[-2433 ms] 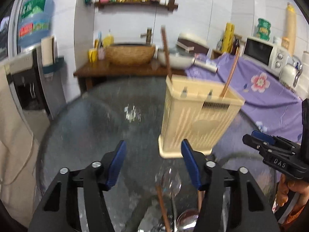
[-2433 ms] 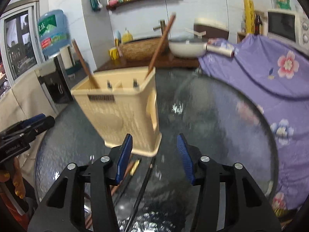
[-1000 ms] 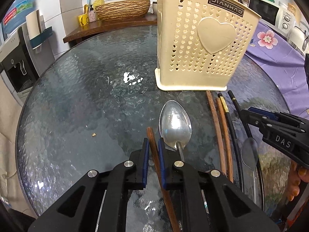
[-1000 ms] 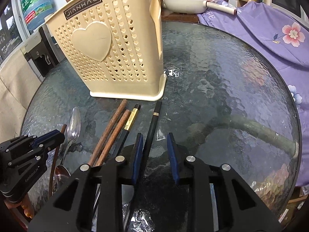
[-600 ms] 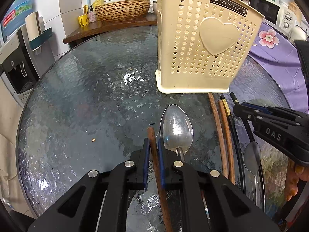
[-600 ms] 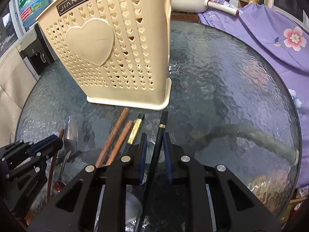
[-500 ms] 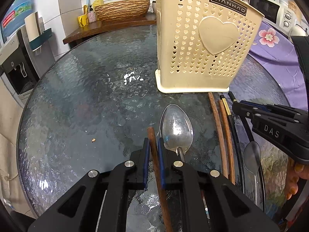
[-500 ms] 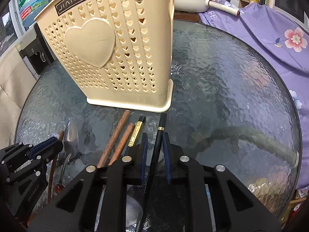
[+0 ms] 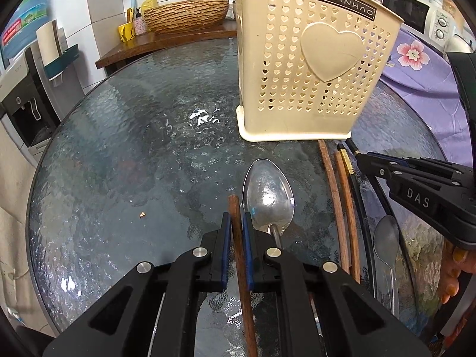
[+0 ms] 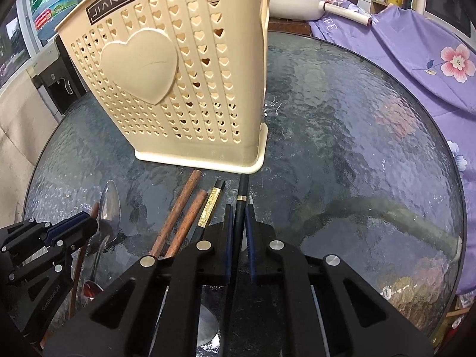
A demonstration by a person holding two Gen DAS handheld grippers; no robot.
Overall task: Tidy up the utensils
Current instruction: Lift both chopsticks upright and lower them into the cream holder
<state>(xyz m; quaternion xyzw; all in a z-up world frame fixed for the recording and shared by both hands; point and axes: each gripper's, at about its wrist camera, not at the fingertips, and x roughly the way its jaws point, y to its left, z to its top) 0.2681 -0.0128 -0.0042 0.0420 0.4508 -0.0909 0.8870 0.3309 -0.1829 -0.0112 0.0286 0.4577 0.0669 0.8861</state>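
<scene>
A cream perforated utensil basket (image 9: 309, 68) stands on the round glass table (image 9: 134, 154); it also shows in the right wrist view (image 10: 178, 83). My left gripper (image 9: 235, 223) is shut on a brown wooden chopstick (image 9: 233, 208) lying on the glass, beside a metal spoon (image 9: 267, 196). My right gripper (image 10: 238, 214) is shut on a black chopstick (image 10: 242, 190) whose tip points at the basket's base. Two brown chopsticks (image 10: 181, 208) and a black chopstick with a gold band (image 10: 211, 205) lie to its left.
A second spoon (image 9: 386, 241) lies at the right near the table edge. A purple flowered cloth (image 10: 416, 47) covers furniture to the right. A wooden counter with a woven basin (image 9: 184, 15) stands behind the table, and a water dispenser (image 9: 26, 68) stands at the left.
Both grippers came down from above the table to the utensils and shut, the left on the brown chopstick, the right on the black one. In the last half second little moved.
</scene>
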